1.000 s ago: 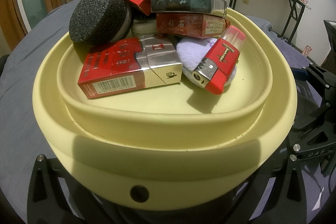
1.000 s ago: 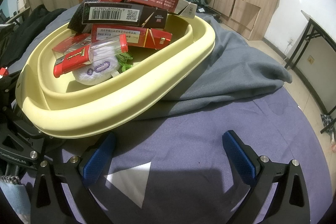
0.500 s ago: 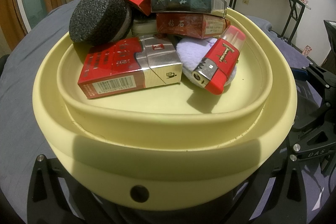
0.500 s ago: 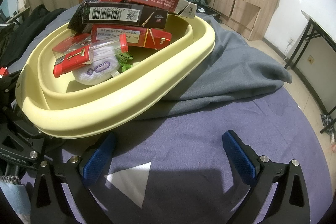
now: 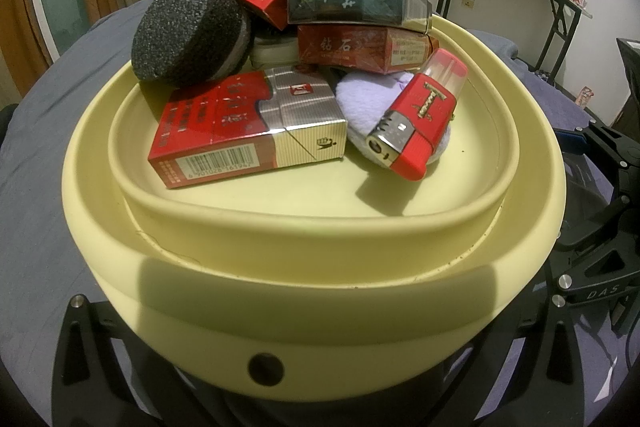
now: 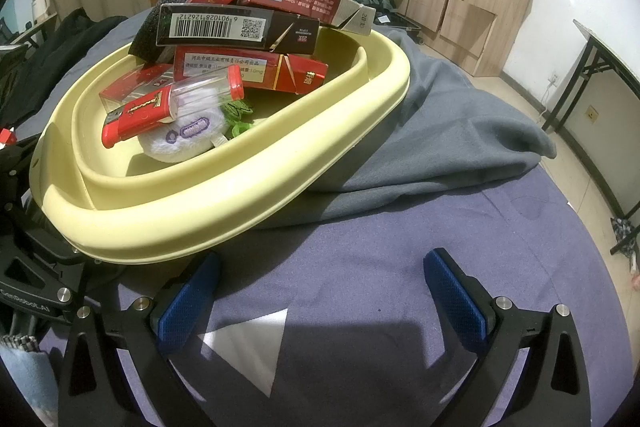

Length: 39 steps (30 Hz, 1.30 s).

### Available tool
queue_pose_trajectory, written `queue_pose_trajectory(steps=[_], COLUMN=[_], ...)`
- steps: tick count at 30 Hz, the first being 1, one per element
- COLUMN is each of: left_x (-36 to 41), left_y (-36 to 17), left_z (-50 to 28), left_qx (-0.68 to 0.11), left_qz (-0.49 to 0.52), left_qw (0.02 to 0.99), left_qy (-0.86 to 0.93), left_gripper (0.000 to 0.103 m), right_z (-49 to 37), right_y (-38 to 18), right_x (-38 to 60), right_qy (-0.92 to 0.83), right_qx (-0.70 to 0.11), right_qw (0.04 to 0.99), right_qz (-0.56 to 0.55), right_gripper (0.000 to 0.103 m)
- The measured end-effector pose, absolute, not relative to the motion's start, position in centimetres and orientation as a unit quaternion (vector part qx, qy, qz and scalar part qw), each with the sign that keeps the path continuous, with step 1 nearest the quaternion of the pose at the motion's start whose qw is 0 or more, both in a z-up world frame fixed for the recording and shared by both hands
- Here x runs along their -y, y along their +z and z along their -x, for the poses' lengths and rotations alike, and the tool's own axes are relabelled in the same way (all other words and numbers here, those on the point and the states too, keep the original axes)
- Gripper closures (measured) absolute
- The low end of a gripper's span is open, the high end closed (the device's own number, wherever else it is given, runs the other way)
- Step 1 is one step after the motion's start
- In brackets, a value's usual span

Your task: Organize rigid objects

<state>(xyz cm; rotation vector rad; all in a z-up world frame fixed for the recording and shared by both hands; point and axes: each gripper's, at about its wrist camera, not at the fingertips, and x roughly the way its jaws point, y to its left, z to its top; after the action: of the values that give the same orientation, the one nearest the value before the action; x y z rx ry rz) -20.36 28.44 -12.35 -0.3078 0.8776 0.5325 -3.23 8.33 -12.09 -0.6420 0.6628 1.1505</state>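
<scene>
1. Right tongs [image 6: 320, 291] gape wide, empty, above purple surface [image 6: 400, 227].
2. Left tongs [image 5: 312, 379]: fingertips hidden under pale-yellow plastic tray [image 5: 320, 291]; grip state indeterminate.
3. Tray heaped: red cigarette packs [image 5: 244, 131], red lighter [image 5: 420, 123]. Judged: sorting unstarted; next, pick lighter.

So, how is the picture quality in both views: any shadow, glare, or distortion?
Left wrist view: strong fisheye bending, black corners; a shadow band lies across the yellow tray; the lighter is sharp. Right wrist view: glare on the black box; a bright triangle of light on the purple cloth, inside a dark shadow between the right tongs.
</scene>
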Motion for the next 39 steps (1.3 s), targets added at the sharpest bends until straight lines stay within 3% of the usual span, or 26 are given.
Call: queue_pose_trajectory(steps=[39], left_x=[-28.95], left_y=[-12.21], left_z=[19.82], left_qx=[-0.418], left_qz=[0.147], left_qw=[0.859], left_qy=[0.256], left_gripper=[0.0], right_z=[3.34], right_y=[-11.88], right_x=[-8.14], right_qy=[0.527], right_qx=[-0.306], right_qw=[0.739], right_qz=[0.289], right_gripper=[0.0])
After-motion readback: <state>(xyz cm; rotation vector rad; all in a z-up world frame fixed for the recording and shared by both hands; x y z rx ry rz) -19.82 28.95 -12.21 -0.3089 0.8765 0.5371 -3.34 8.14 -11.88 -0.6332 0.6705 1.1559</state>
